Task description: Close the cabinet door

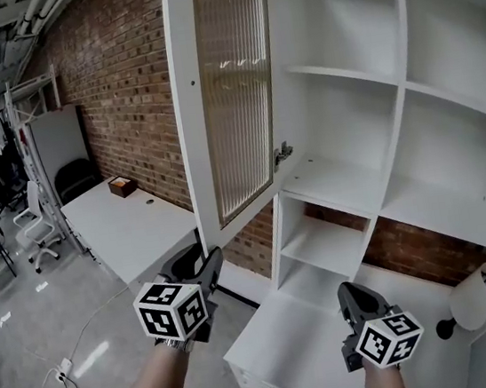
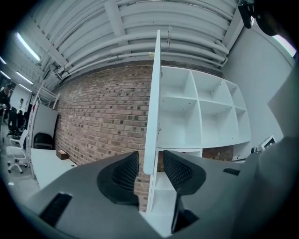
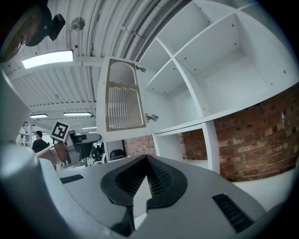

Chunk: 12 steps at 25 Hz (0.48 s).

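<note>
Left gripper (image 2: 150, 155) spread at door edge (image 2: 154, 102).

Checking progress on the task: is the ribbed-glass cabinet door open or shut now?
Open. The cabinet door stands swung out from the shelf unit, its hinges exposed; the left gripper view shows it edge-on.

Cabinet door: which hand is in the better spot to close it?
Probably the left. The left gripper sits right at the lower free edge of the cabinet door, which lines up between its open fingers. The right gripper, fingers together, is over by the shelves, away from the door.
</note>
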Available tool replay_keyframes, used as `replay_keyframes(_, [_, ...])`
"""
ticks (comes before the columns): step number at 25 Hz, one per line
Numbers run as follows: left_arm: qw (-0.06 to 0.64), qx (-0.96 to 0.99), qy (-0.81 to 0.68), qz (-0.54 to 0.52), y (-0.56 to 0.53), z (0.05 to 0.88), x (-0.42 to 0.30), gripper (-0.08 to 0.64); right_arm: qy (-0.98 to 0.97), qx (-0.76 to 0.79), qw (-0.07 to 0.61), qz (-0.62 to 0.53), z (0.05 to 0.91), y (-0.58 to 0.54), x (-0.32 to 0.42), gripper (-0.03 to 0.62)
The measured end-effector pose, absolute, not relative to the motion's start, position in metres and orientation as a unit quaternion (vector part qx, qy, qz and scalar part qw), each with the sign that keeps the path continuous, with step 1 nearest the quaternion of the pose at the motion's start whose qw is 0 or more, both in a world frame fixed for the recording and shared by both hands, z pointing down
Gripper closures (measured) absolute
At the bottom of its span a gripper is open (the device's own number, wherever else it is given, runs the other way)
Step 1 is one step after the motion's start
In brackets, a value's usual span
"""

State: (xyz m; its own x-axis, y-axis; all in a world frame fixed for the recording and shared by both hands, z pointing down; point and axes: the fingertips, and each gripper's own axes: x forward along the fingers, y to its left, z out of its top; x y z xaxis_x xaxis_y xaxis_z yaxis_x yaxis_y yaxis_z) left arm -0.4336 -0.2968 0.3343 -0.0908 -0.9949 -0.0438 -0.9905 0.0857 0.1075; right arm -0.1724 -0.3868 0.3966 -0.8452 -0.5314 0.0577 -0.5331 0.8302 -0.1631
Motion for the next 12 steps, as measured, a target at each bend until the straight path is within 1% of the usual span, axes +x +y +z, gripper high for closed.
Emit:
replay_keyframes(6, [0.014, 0.679, -0.733, -0.045, -0.304, 0.333, -0.431, 0.405, -0.954, 0.288, 0.002, 0.085, 0.394, -0.388, -0.167, 0.566])
replay_keyframes(10, [0.017, 0.678, -0.733, -0.045, -0.303, 0.336, -0.431, 0.462, -0.952, 0.293, -0.001, 0.086, 0.392, -0.387, -0.164, 0.565])
replay_keyframes(12, [0.016, 0.682, -0.730, -0.040, -0.303, 0.336, -0.423, 0.465, -0.952, 0.293, -0.002, 0.087, 0.393, -0.386, -0.160, 0.566])
